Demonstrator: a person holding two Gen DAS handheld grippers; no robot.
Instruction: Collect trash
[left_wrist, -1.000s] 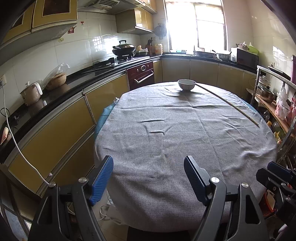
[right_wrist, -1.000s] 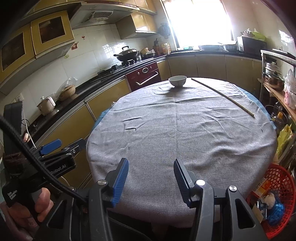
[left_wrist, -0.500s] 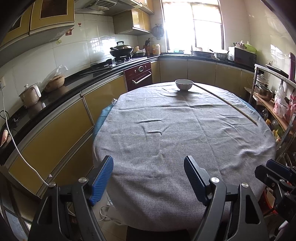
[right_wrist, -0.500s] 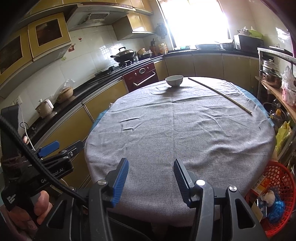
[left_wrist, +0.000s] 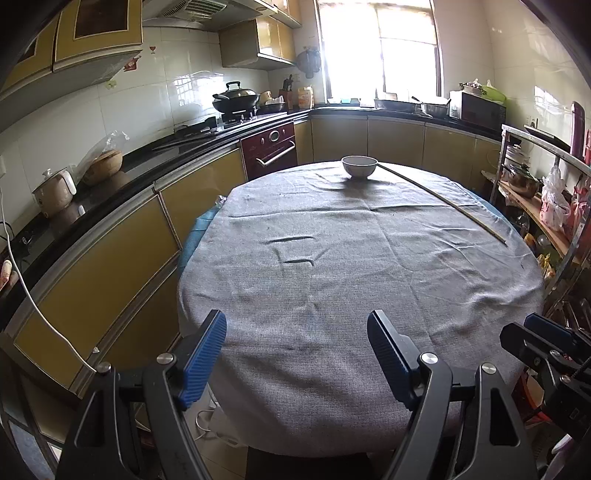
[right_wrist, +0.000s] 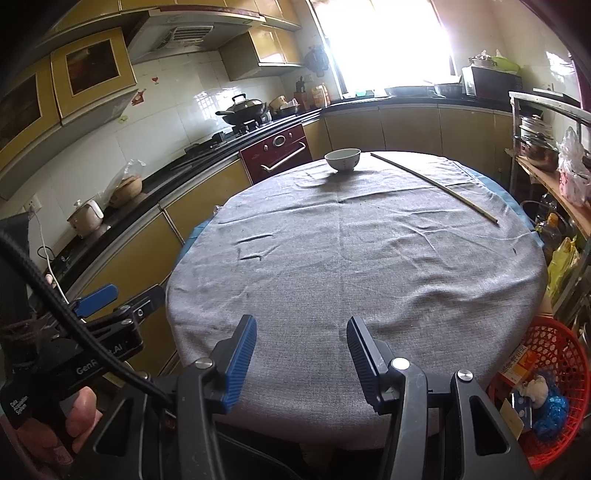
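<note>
A red mesh basket (right_wrist: 546, 373) with wrappers and crumpled trash in it stands on the floor right of the round table (right_wrist: 354, 258), which has a grey cloth over it. My left gripper (left_wrist: 295, 350) is open over the table's near edge, nothing between its blue pads. My right gripper (right_wrist: 301, 350) is open too, narrower, also with nothing in it. A white bowl (left_wrist: 359, 167) (right_wrist: 342, 159) and a long thin stick (left_wrist: 443, 201) (right_wrist: 436, 186) lie at the table's far side. The left gripper (right_wrist: 96, 295) also shows in the right wrist view, held by a hand (right_wrist: 79, 417).
Yellow kitchen cabinets with a black counter (left_wrist: 110, 177) curve along the left and back, bearing a wok (left_wrist: 236, 99) and a small pot (left_wrist: 55, 192). A shelf rack (left_wrist: 546, 192) with pots and bags stands right of the table. A white cable (left_wrist: 33, 299) hangs at left.
</note>
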